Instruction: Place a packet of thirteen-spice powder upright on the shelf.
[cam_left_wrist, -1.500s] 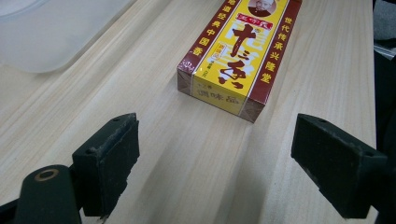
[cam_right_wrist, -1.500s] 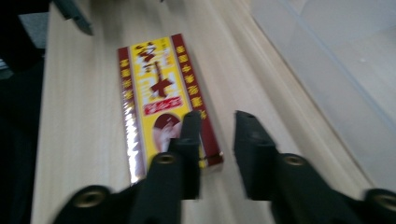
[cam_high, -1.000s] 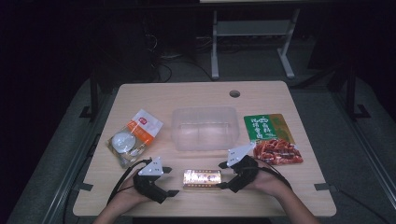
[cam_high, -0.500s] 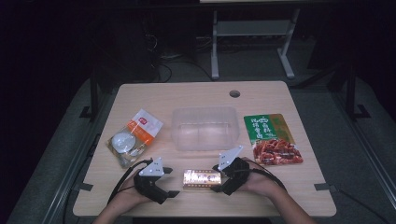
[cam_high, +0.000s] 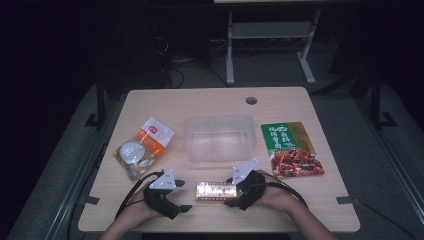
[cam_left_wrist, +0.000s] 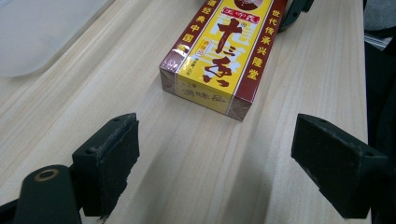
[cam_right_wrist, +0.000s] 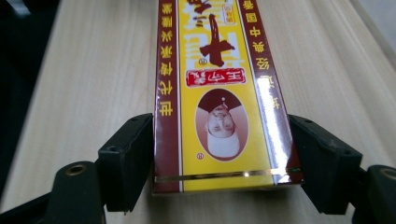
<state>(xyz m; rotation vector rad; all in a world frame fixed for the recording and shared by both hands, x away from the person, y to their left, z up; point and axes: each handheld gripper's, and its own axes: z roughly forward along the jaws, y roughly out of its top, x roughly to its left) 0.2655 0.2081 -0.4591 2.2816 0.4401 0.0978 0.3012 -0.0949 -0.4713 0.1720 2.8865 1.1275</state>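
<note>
Grip on the box (cam_right_wrist: 224, 98) just made, the lift not yet begun.
Box lies flat at the near middle of the table (cam_high: 210, 100), right gripper (cam_right_wrist: 224, 161) closed on its near end, both pads against the maroon sides; left gripper (cam_left_wrist: 229, 154) waits wide open and empty, just left of it. Yellow label carries large red Chinese characters and a small portrait. Clear tub (cam_high: 218, 137) beyond looks the likely destination, to my eye.

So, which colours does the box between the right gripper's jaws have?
The box is yellow with dark red borders and red lettering, clearest in the right gripper view.
</note>
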